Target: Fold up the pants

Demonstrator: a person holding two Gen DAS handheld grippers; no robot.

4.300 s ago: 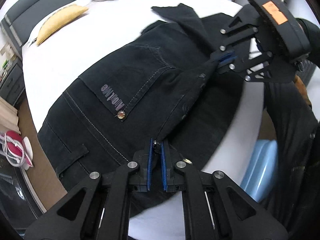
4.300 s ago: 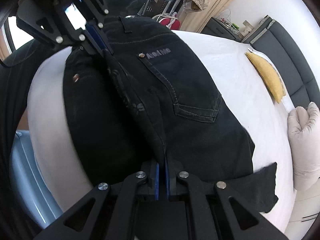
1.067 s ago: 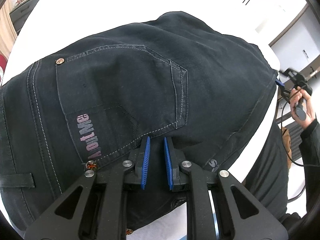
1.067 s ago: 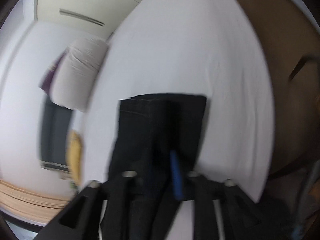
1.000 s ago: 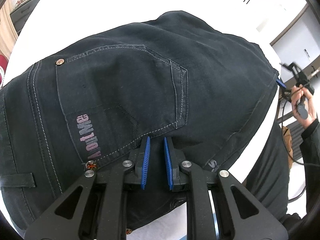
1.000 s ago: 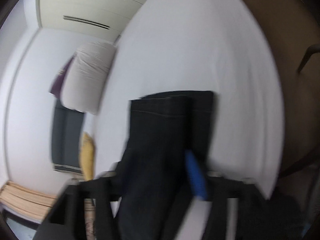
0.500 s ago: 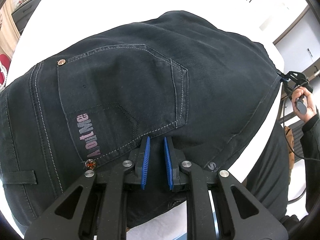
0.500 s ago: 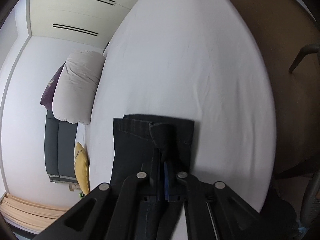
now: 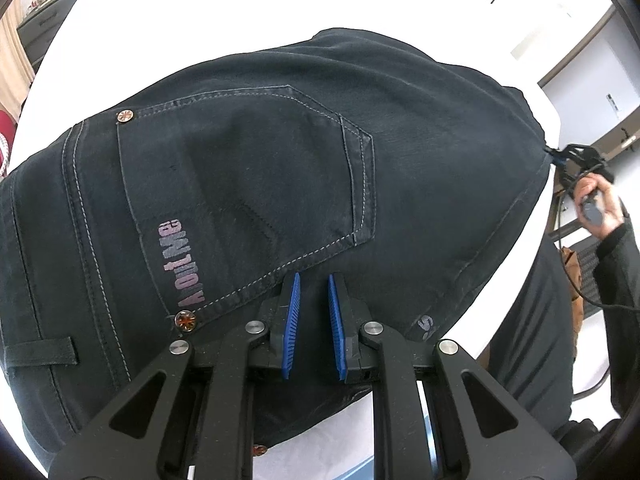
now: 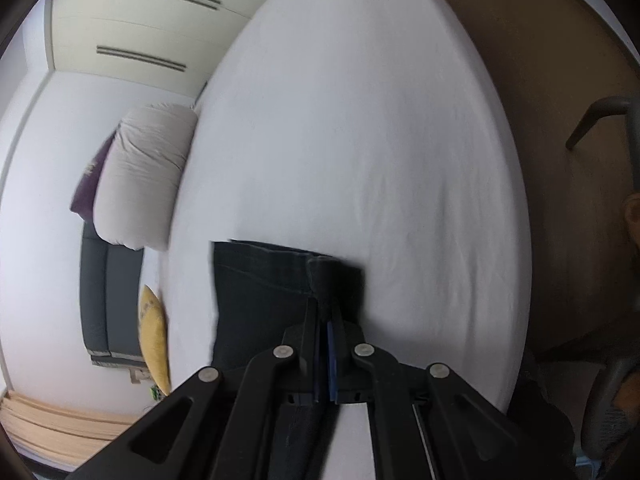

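Note:
Black pants (image 9: 280, 168) lie on the white bed (image 9: 224, 12), seat side up, with a back pocket and pink lettering showing. My left gripper (image 9: 312, 280) is open and empty, its blue pads just above the fabric below the pocket. My right gripper (image 10: 326, 312) is shut on the hem end of the pant legs (image 10: 260, 292), holding the edge pinched over the bed (image 10: 360, 140). It also shows far right in the left wrist view (image 9: 560, 156), at the stretched corner of the pants.
A white pillow (image 10: 144, 176) and a yellow cushion (image 10: 154, 344) lie at the bed's left side by a grey headboard (image 10: 100, 304). Brown floor (image 10: 560, 60) and a chair (image 10: 616, 120) are to the right. The person's body (image 9: 560, 340) stands at the bed edge.
Since 4.3 s ago the left gripper has let go of the waistband and opened. The right gripper has moved to the leg end and closed on it; lately it holds nearly still.

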